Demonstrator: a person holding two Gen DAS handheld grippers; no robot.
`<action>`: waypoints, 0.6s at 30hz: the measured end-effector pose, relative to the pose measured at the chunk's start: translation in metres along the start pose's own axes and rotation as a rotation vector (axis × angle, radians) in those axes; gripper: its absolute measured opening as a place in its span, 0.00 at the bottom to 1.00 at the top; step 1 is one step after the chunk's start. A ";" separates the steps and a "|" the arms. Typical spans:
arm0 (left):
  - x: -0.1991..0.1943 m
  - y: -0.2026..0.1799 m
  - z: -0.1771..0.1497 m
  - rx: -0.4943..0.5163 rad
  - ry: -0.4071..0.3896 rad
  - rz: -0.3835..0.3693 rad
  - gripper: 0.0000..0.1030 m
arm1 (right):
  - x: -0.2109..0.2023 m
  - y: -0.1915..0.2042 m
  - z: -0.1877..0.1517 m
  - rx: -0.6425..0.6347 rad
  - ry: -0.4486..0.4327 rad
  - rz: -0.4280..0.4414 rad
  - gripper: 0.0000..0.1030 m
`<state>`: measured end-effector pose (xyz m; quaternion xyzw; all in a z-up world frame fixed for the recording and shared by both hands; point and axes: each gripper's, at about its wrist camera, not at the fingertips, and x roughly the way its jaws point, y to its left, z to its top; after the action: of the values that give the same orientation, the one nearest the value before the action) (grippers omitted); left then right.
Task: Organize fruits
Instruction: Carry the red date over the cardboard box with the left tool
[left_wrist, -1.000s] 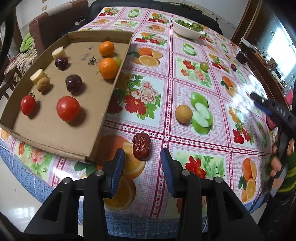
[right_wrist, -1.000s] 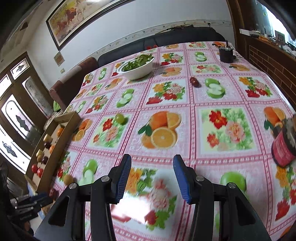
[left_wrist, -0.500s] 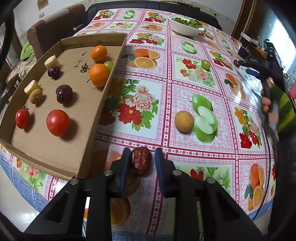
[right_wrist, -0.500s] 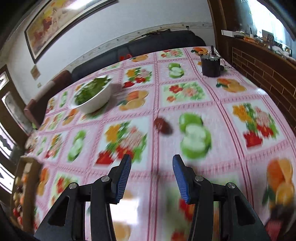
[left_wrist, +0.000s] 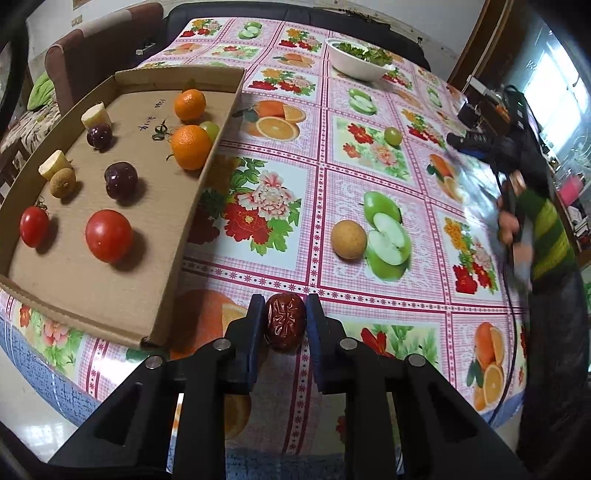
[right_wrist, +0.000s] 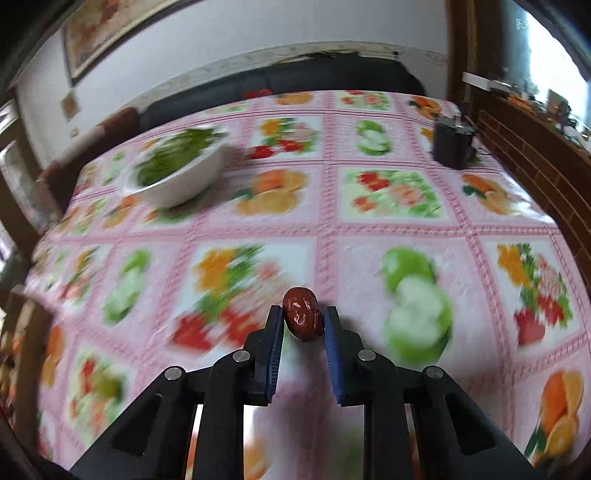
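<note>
My left gripper (left_wrist: 284, 306) is shut on a wrinkled red date (left_wrist: 284, 325) at the near edge of the table, just right of the cardboard tray (left_wrist: 192, 206). The tray holds two tomatoes (left_wrist: 109, 234), two oranges (left_wrist: 191, 146), dark plums (left_wrist: 121, 181) and other small fruit. In the right wrist view my right gripper (right_wrist: 303, 314) has its jaws closing on a second red date (right_wrist: 301, 319), and the blue pads touch its sides. A tan round fruit (left_wrist: 348, 240) and a green grape (left_wrist: 392, 136) lie loose on the tablecloth.
A white bowl of greens (right_wrist: 177, 181) stands at the far side, and a dark cup (right_wrist: 450, 144) at the far right corner. A person's green striped sleeve (left_wrist: 546, 236) shows at the right table edge. A brown chair (left_wrist: 99, 48) stands behind the tray.
The left jaws came down around the date and shut on it. The right gripper swept across the table to the other date and its jaws narrowed onto it.
</note>
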<state>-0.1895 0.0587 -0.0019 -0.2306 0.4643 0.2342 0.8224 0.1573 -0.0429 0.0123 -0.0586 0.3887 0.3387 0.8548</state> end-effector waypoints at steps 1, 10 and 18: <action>-0.002 0.001 -0.001 -0.003 -0.002 -0.007 0.19 | -0.010 0.008 -0.007 -0.009 -0.001 0.027 0.22; -0.022 0.011 -0.008 -0.030 -0.027 -0.027 0.19 | -0.089 0.080 -0.080 -0.043 -0.004 0.295 0.22; -0.040 0.012 -0.005 -0.032 -0.079 -0.011 0.19 | -0.109 0.118 -0.104 -0.069 0.015 0.377 0.21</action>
<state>-0.2186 0.0585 0.0285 -0.2369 0.4264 0.2457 0.8376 -0.0321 -0.0488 0.0365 -0.0164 0.3874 0.5055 0.7708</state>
